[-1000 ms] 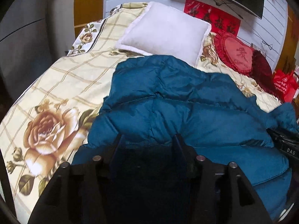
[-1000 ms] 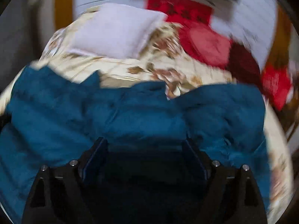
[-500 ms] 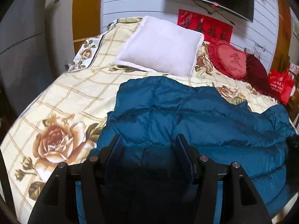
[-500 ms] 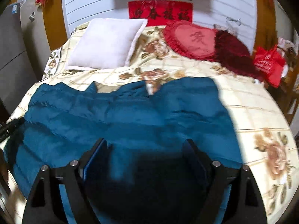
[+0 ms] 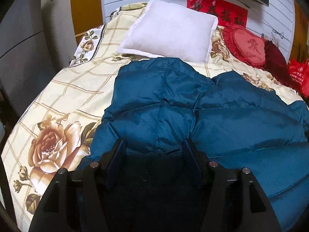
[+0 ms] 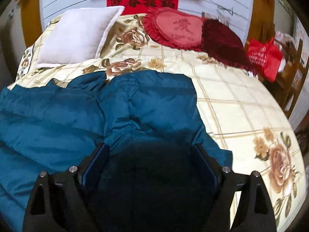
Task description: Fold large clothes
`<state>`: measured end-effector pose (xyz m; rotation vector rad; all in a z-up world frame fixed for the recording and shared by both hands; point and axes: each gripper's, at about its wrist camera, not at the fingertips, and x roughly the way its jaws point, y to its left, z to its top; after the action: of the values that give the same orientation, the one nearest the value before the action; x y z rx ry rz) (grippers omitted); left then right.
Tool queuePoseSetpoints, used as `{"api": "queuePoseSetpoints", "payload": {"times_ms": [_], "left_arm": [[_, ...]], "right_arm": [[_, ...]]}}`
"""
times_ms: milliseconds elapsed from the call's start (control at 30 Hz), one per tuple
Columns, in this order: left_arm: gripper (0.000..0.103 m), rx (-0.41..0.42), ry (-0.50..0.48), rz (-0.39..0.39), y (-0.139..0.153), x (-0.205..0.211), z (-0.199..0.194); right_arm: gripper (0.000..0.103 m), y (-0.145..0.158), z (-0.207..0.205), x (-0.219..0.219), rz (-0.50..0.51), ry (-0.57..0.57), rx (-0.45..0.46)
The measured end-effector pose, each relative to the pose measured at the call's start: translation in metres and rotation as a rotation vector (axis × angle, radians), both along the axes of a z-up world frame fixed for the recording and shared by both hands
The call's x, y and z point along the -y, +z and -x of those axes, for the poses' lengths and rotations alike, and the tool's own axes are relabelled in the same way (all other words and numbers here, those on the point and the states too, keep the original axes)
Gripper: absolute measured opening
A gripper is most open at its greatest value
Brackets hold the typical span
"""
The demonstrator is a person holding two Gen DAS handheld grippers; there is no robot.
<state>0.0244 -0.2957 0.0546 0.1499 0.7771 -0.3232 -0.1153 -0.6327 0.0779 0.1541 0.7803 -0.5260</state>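
A large teal quilted down jacket (image 5: 222, 119) lies spread across the bed, its upper edge just below the white pillow (image 5: 170, 32). In the left wrist view my left gripper (image 5: 153, 147) hovers over the jacket's left part. Its jaws are opening, with fabric lying between the fingers and not pinched. In the right wrist view the same jacket (image 6: 81, 116) fills the left and middle. My right gripper (image 6: 149, 148) is over the jacket's right part. Its jaws are opening too, with fabric between them and the pads not pressing on it.
The bed has a cream checked sheet with rose prints (image 5: 58, 104). A red heart cushion (image 6: 177, 29) and a dark red cushion (image 6: 224, 42) lie at the head. A red bag (image 6: 264, 58) stands beside the bed at the right, and grey cabinets (image 5: 23, 44) on the left.
The right wrist view has cleared from blur and shifted right, so more bare sheet shows on its right. The other gripper has left the right edge of the left wrist view.
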Motion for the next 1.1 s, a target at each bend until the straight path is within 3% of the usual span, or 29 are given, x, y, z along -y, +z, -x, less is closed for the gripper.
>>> {"api": "queuePoseSetpoints", "payload": {"times_ms": [233, 433, 633, 700, 767, 900, 1033, 1100], "left_arm": [[0.083, -0.007, -0.012, 0.013, 0.015, -0.024, 0.022], [0.083, -0.015, -0.013, 0.052, 0.027, -0.074, 0.055], [0.083, -0.118, 0.074, 0.075, -0.002, -0.131, 0.074], [0.084, -0.15, 0.082, 0.132, -0.014, -0.139, 0.072], [0.085, -0.163, 0.093, 0.143, -0.019, -0.138, 0.069], [0.085, -0.157, 0.091, 0.143, -0.021, -0.134, 0.071], [0.085, -0.147, 0.072, 0.16, -0.011, -0.138, 0.071], [0.085, -0.141, 0.078, 0.22, -0.005, -0.146, 0.07]], "right_arm": [[0.091, 0.031, 0.059, -0.03, 0.031, 0.079, 0.073], [0.091, 0.037, 0.121, -0.06, 0.048, 0.164, 0.06], [0.091, 0.008, 0.142, -0.05, 0.012, 0.102, 0.032], [0.092, -0.011, 0.137, -0.041, -0.013, 0.069, -0.008], [0.093, -0.022, 0.133, -0.032, -0.069, 0.044, 0.007], [0.093, -0.016, 0.135, -0.032, -0.106, 0.009, 0.006], [0.094, 0.005, 0.16, -0.04, -0.142, 0.026, 0.115], [0.098, 0.011, 0.175, -0.04, -0.165, 0.022, 0.16]]}}
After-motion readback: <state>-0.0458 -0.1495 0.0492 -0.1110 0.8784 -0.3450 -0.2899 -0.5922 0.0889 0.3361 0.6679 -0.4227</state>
